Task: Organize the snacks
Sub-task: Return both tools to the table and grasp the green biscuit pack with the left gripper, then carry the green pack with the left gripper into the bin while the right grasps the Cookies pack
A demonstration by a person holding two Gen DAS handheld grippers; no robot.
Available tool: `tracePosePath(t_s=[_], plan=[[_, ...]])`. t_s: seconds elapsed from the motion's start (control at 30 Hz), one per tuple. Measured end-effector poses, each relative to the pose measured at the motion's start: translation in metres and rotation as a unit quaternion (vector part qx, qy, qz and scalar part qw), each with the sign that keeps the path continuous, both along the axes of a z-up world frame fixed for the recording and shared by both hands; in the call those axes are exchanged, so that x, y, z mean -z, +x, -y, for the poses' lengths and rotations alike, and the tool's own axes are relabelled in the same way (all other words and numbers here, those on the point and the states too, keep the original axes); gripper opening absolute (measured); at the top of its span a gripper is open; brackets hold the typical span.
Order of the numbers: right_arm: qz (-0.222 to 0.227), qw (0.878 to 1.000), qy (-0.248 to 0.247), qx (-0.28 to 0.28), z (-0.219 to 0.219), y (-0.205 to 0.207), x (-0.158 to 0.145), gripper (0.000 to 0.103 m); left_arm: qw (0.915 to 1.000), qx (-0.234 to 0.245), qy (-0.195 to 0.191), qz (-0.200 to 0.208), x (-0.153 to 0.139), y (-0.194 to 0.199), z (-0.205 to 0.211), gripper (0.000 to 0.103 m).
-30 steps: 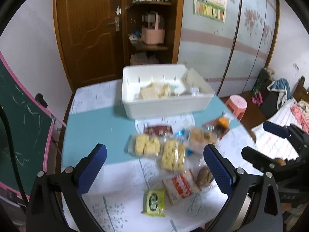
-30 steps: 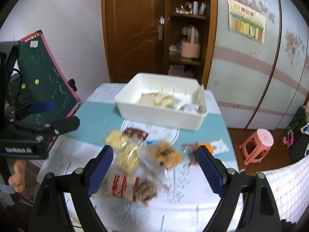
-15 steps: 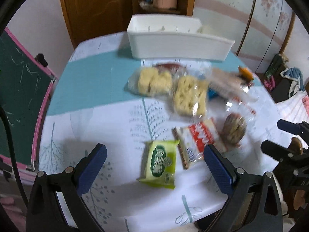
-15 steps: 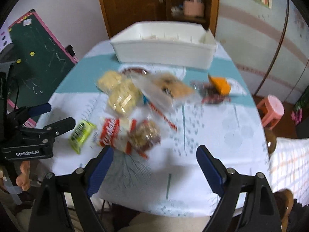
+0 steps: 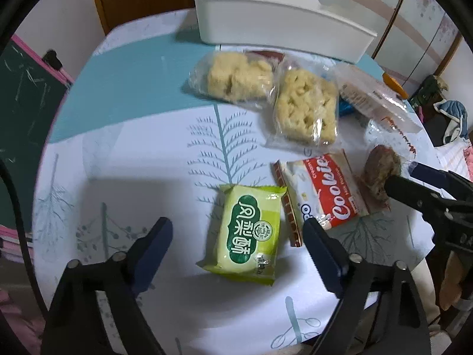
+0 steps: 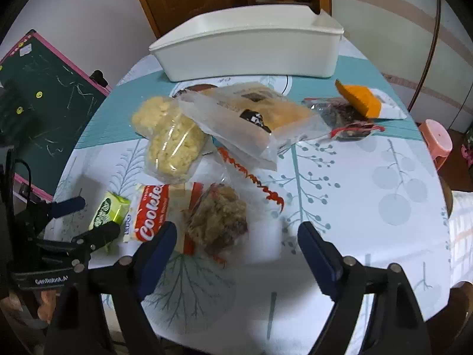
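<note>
Most of the sorting looks still to be done: a spread of packets lies loose on the desk [image 5: 142, 153], while the white bin [image 6: 251, 50] stands at the far edge, well beyond both sets of fingers; its inside cannot be seen from here.

The left gripper [image 5: 236, 236] hangs over the near edge with its fingers spread wide and holding nothing. Between them lies the green packet [image 5: 248, 230], flat, sealed, printed side up. Just off the right-hand finger sits the red-and-white Cookies pack [image 5: 325, 189], touching the green one's edge.

The right gripper [image 6: 236, 236] is likewise spread and empty. Just ahead of its fingers, nearer the left one, rests a clear-wrapped brown cake [image 6: 218, 219], lumpy and crinkled. Farther ahead lie two bags of pale puffed squares [image 6: 171, 139] and a long clear bag [image 6: 251, 118] leaning across them.
</note>
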State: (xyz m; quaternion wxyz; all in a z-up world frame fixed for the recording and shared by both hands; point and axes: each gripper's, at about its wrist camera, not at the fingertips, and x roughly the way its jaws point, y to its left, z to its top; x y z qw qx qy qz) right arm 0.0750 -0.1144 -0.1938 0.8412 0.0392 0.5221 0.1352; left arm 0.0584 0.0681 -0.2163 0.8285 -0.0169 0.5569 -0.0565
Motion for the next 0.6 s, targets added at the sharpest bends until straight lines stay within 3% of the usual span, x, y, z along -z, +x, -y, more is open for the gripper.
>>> tracePosePath(t_s=[0.17, 0.27, 0.33, 0.4, 0.5, 0.6], plan=[[-0.017, 1.000, 0.020, -0.003, -0.001, 0.010, 0.012, 0.071, 1.0000, -0.004, -0.008, -0.004, 0.006, 0.005, -0.004, 0.081], [-0.003, 1.000, 0.017, -0.016, -0.007, 0.010, 0.012, 0.060, 1.0000, -0.003, -0.007, 0.001, 0.007, 0.006, -0.004, 0.080], [-0.001, 0.999, 0.027, -0.029, -0.011, 0.010, 0.012, 0.045, 0.9999, -0.003, 0.010, 0.009, 0.008, 0.006, -0.003, 0.065], [-0.003, 0.999, 0.040, -0.037, -0.014, 0.010, 0.013, 0.038, 0.9997, 0.001, 0.020, 0.016, 0.006, 0.005, -0.001, 0.053], [0.003, 0.999, 0.034, -0.038, -0.016, 0.010, 0.013, 0.038, 0.9996, -0.002, 0.018, 0.020, 0.002, 0.004, -0.002, 0.036], [0.004, 0.999, 0.034, -0.037, -0.016, 0.009, 0.013, 0.038, 0.9997, -0.007, 0.007, 0.021, 0.002, 0.002, -0.006, 0.035]])
